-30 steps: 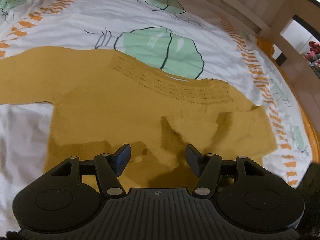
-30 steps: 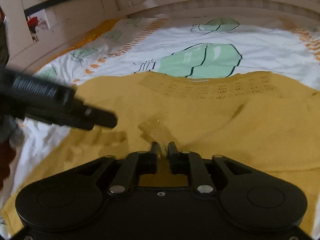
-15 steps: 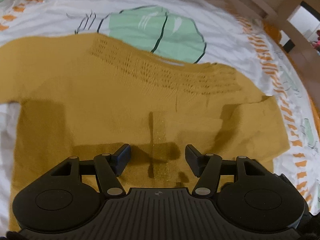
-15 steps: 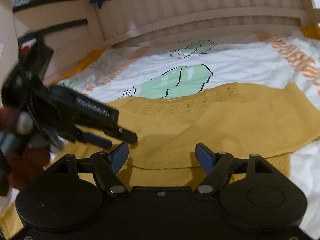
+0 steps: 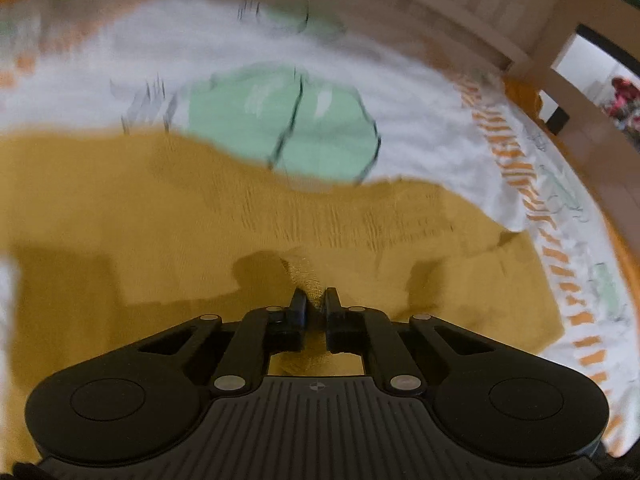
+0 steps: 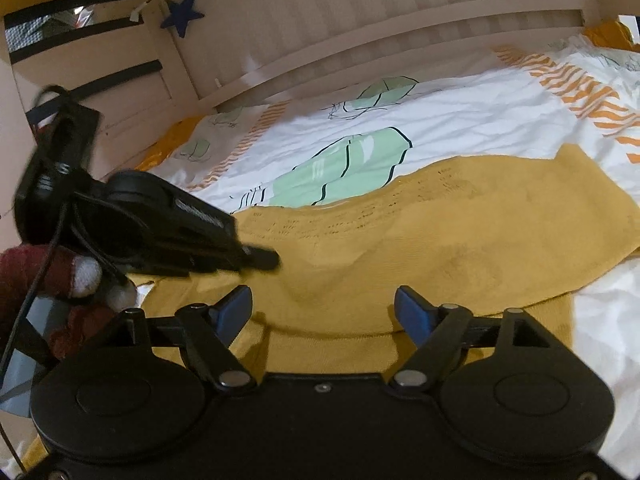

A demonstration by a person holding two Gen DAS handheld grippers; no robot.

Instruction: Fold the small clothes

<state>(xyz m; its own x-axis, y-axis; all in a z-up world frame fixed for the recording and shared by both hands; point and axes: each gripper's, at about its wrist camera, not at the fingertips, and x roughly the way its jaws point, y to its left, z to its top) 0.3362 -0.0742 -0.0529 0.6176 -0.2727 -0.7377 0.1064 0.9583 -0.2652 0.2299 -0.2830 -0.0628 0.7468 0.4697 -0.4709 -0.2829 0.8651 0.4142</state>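
Observation:
A mustard-yellow knitted sweater (image 5: 160,220) lies flat on a white bedsheet (image 5: 420,100) printed with green shapes. My left gripper (image 5: 314,300) is closing its jaws, and a small raised ridge of the sweater's fabric is pinched between the pads. The right wrist view shows that same left gripper (image 6: 264,258) from the side, its tip down on the sweater (image 6: 460,232). My right gripper (image 6: 324,304) hovers over the sweater's near edge. Its blue-padded jaws are opening wide with nothing between them.
A slatted wooden bed rail (image 6: 360,40) runs along the far side, with a blue star (image 6: 182,14) hanging on it. A hand (image 6: 84,272) in a white glove and dark red sleeve holds the left gripper. An orange-striped sheet border (image 5: 520,168) lies at the right.
The left gripper slid forward over the sweater, and its jaws went from wide apart to pinching a ridge of fabric. The right gripper let go of its fold, opened wide and tilted upward.

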